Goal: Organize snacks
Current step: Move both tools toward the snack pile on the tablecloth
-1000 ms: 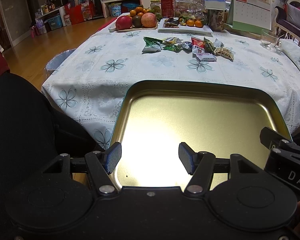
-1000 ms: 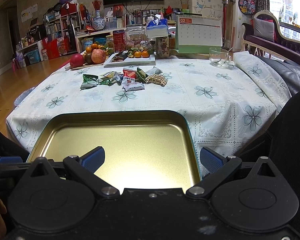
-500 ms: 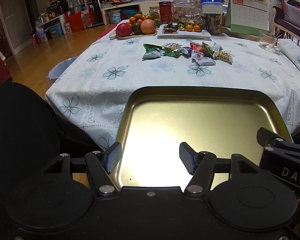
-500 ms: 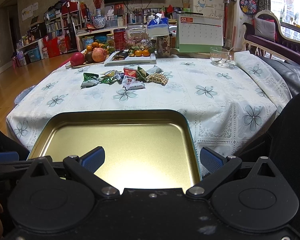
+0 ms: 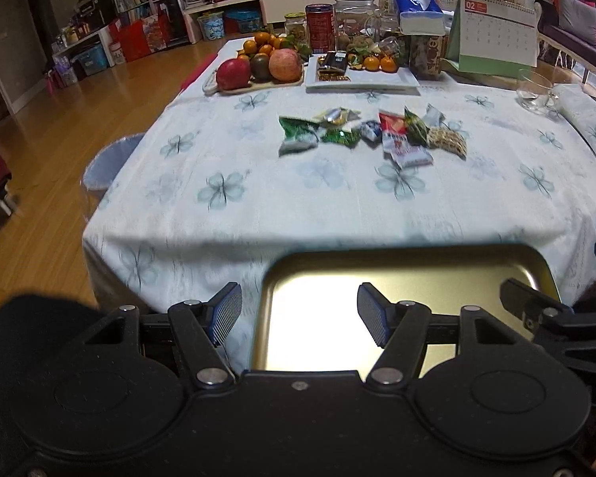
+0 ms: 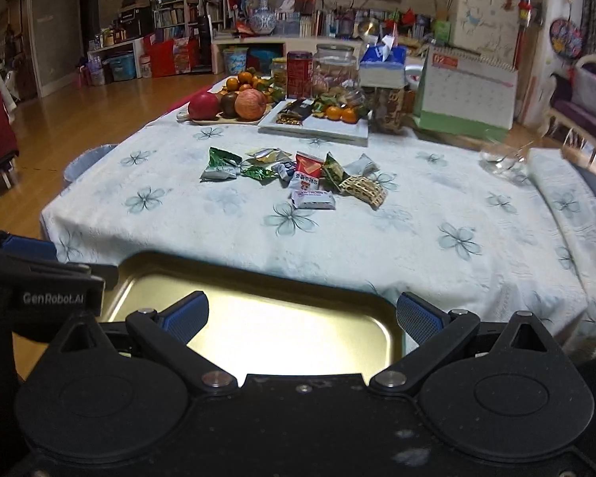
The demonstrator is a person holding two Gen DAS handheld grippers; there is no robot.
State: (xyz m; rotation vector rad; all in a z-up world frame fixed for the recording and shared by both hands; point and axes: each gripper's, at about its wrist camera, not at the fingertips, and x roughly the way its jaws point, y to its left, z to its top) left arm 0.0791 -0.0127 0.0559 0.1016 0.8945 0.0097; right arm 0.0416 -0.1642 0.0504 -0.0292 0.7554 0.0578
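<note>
Both cameras now sit higher; my gaping, empty left gripper (image 5: pixel 300 314) and right gripper (image 6: pixel 302 314) hide the gold tray's (image 5: pixel 409 262) near half; snack packets (image 6: pixel 298 175) blur.

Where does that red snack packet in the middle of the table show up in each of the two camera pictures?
Left wrist view: the red snack packet lies right of centre, in the upper third.
Right wrist view: the red snack packet lies at centre, above the middle.
Shared landmark: the desk calendar, behind it to the right.

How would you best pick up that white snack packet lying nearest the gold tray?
Probably from above, pinching the flat white rectangular snack packet across its short width. It lies flat on the floral tablecloth, its near long side clear of the pile, so a side approach has little to catch.
</note>
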